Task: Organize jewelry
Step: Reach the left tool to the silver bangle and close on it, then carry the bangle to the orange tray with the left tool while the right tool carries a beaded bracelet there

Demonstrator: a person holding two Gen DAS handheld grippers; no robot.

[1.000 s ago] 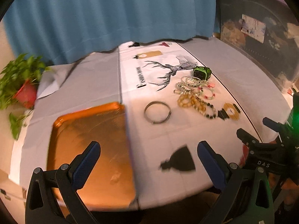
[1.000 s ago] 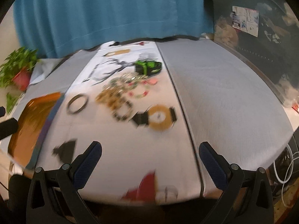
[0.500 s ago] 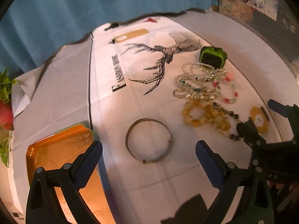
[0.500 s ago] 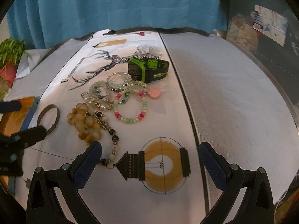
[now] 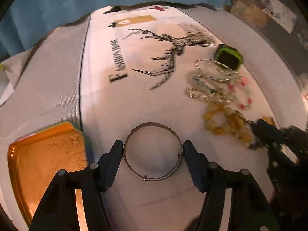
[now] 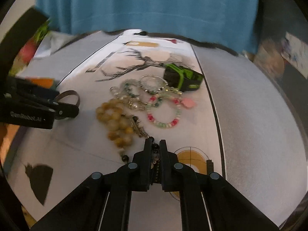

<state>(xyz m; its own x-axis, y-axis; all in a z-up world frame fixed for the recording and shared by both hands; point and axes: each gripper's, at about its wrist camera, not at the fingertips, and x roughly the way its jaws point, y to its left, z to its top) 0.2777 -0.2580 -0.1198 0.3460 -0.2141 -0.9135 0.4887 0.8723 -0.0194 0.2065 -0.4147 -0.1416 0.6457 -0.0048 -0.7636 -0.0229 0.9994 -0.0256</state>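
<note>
The orange tray (image 5: 44, 165) lies at far left. The left gripper (image 5: 153, 150) is closing, its pads flanking the metal bangle (image 5: 153, 151) on the cloth; an off-centre squeeze could make the bangle slip out. The right gripper (image 6: 155, 150) is clenched on the dark bead strand (image 6: 155, 153). Lifting may drag the tangled amber bead bracelet (image 6: 115, 119) along.
</note>
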